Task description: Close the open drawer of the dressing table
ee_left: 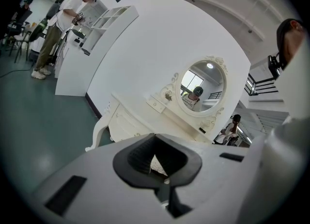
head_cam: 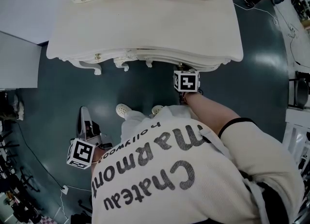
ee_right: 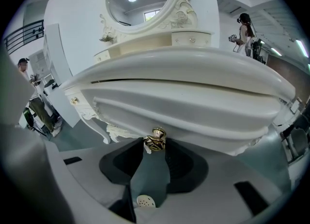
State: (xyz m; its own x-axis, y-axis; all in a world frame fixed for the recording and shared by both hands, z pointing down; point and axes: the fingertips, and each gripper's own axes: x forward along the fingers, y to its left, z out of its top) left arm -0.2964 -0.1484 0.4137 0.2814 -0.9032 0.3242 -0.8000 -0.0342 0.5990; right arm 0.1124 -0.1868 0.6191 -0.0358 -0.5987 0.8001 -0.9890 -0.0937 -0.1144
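Stretching forward, right claw (ee_right: 155,143) grips drawer knob (ee_right: 156,138).

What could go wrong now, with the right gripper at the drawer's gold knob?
The gold knob sits only at the tips of the right gripper, so it may slip out during a push, and the gripper could then strike the white drawer front. The left gripper hangs far from the dressing table and cannot steady it.
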